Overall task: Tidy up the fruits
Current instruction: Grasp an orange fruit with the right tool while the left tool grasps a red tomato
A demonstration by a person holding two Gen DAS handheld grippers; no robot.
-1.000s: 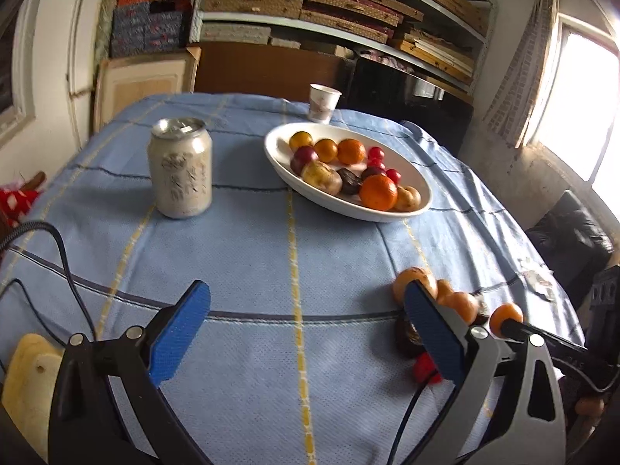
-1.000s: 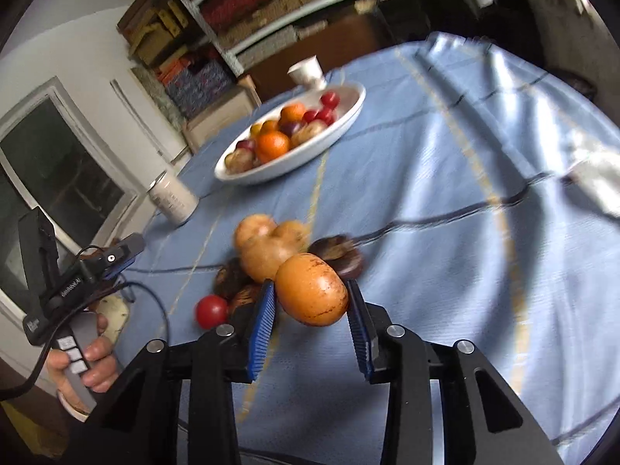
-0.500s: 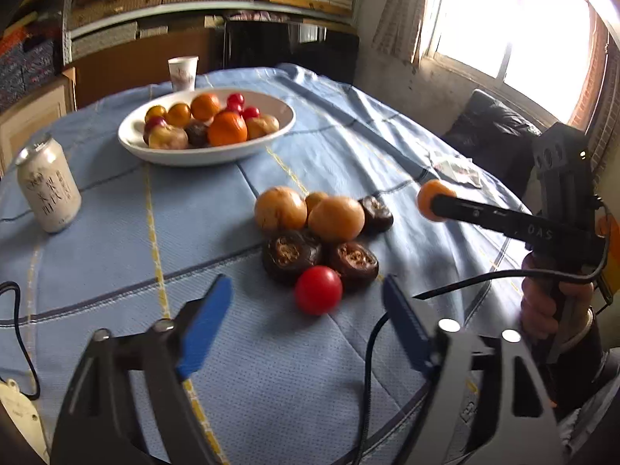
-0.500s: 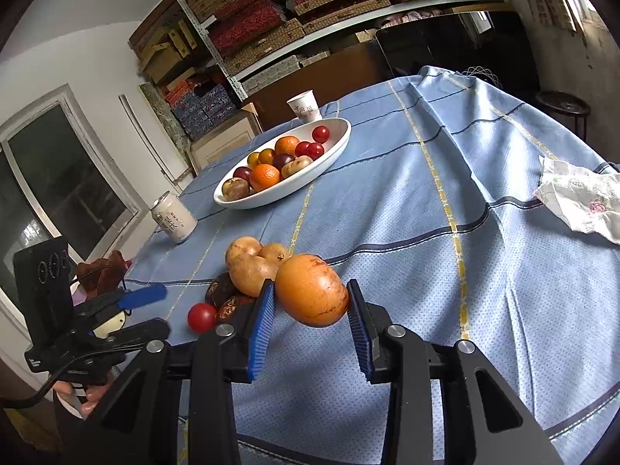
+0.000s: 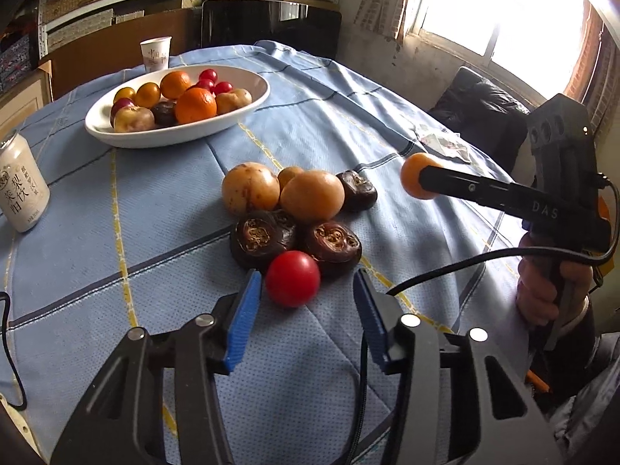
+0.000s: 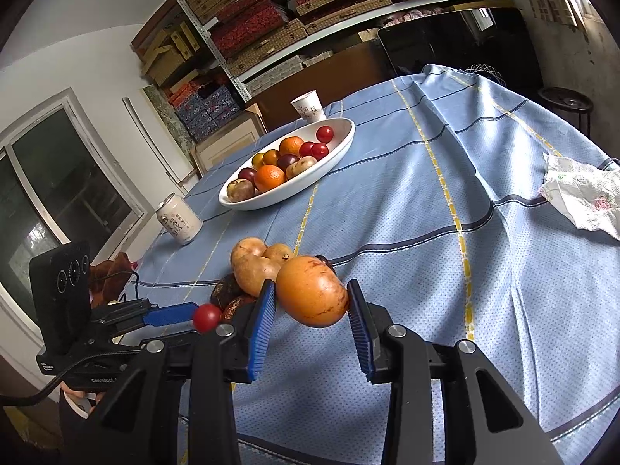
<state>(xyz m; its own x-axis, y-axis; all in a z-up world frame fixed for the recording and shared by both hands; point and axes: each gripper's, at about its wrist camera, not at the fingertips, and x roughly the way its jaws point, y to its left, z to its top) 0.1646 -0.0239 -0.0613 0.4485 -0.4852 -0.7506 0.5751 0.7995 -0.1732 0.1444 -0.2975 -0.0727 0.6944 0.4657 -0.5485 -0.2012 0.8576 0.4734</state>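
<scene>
While both tongs work the loose pile, the notes run as follows
Left gripper: jaws just been closing, not yet pressing; red tomato sits between the tips, against the left pad
Right gripper: clamped on an orange fruit
Handling: tomato looks light, smooth, soft-skinned; take it across its middle, gently
Room: dark fruits touch it just beyond the tips; white bowl lies far ahead, open cloth between
</scene>
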